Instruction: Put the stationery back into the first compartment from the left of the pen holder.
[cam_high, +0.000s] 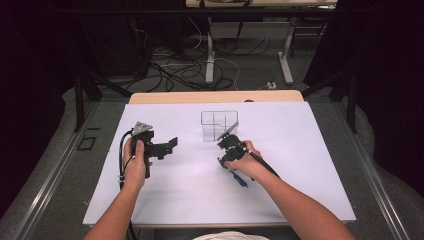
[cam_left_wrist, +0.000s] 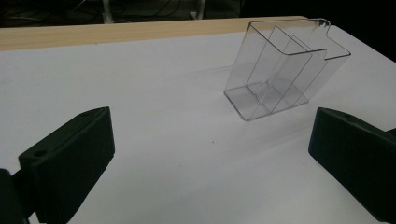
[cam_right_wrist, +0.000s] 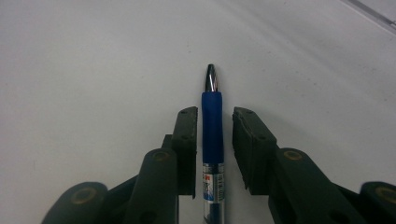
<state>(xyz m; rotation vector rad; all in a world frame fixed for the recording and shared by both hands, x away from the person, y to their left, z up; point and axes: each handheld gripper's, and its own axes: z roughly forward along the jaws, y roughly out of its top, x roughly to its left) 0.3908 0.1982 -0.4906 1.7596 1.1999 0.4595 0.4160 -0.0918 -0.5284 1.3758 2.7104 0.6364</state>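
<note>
A blue pen (cam_right_wrist: 212, 126) with a silver tip lies on the white table sheet (cam_right_wrist: 93, 70). My right gripper (cam_right_wrist: 215, 113) straddles its blue grip; the left pad sits right against it, while a narrow gap shows at the right pad. In the high view the right gripper (cam_high: 227, 159) points down at mid-table, with the pen (cam_high: 240, 180) poking out under the hand. The left gripper (cam_high: 170, 147) is held at the left of the sheet, and its jaws stand wide apart with nothing between them (cam_left_wrist: 210, 154). A clear plastic divided holder (cam_left_wrist: 280, 70) stands ahead of it.
The clear holder (cam_high: 219, 125) stands at the back middle of the white sheet (cam_high: 300, 165), just beyond the right hand. A wooden table edge (cam_high: 215, 97) runs behind it. Cables and desk legs lie on the floor beyond.
</note>
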